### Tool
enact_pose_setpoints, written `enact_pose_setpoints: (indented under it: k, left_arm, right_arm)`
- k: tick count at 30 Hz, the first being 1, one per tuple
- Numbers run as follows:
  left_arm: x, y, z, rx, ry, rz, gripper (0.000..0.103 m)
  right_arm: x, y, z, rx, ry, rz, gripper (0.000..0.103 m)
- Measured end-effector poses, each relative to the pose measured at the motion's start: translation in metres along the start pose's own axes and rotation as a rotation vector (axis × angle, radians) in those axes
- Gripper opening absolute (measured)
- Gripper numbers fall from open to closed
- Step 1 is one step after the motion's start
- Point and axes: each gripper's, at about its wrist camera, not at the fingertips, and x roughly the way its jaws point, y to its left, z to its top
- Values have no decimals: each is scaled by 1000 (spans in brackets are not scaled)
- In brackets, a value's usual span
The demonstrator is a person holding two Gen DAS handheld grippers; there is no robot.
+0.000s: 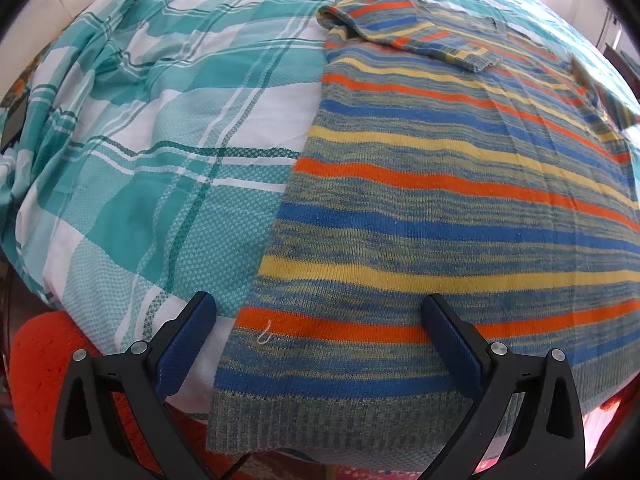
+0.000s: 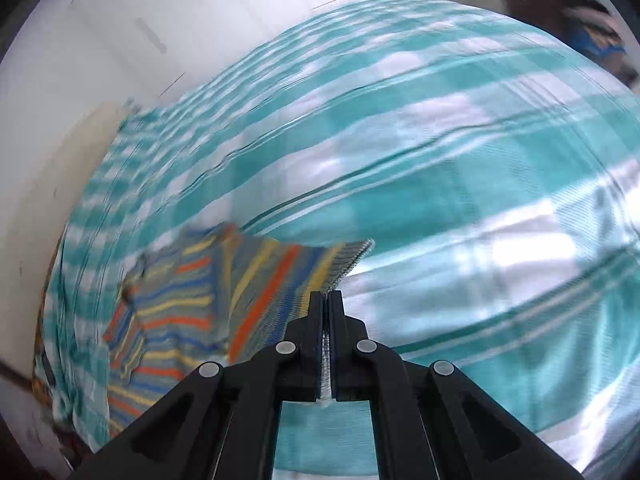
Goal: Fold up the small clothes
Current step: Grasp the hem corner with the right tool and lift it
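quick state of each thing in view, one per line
sweater: flat on the bed, left sleeve folded across the chest, right sleeve pinched at its cuff and lifted
bedsheet: spread, wrinkled
left gripper: open above the hem
right gripper: shut on the cuff

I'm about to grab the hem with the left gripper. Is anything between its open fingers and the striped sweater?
Nothing visible. The left gripper hangs open directly over the striped sweater, whose hem corner lies bare on the checked bedsheet. Only a small white thread lies on the knit.
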Motion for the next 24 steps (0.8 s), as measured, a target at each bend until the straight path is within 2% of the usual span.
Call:
enact_pose_setpoints:
  k: [3,6,8,10,12,13,14,15,18,19,20,22,24]
  left_arm:
    - [0,-1,-1,-3,-1,9,103]
    - [-1,-2,-1,-1,-1,19,103]
    - [-1,-2,-1,0,-3,25,103]
    - [-1,-3,-2,1,-7,29,103]
    - [-1,-3,-2,4,-10,35,103]
    - [-1,-4,-2,5,-11,37,103]
    - [-1,-4,-3,6,-12,39,103]
    - [-1,-4,-3,6,-13,40,103]
    - [-1,-5,-3,4,-15,42,103]
    - [-1,-5,-3,5,-16,43,103]
    - [0,-5,-3,6,-17,44,103]
    - [-1,-5,-3,9,-19,45,103]
    - [-2,-4,-4,10,-22,44,103]
  right_arm:
    - [-2,-24,4,25,-20,-34,2]
    - [6,-42,-4,26,7,-98,2]
    - [10,-51,-11,42,29,-86,2]
    - [12,-59,-18,81,50,-25,4]
    - [16,-73,-23,174,64,38,14]
    - [16,-79,-26,206,64,64,34]
    - [17,-85,-30,239,62,104,43]
    - [19,-89,-34,268,66,143,43]
    - [27,-90,-42,279,86,224,39]
    - [27,-87,-42,247,93,210,18]
    - [28,-82,-41,211,105,182,4]
    - [20,-74,-37,146,88,108,4]
    - [8,-76,-33,139,58,12,4]
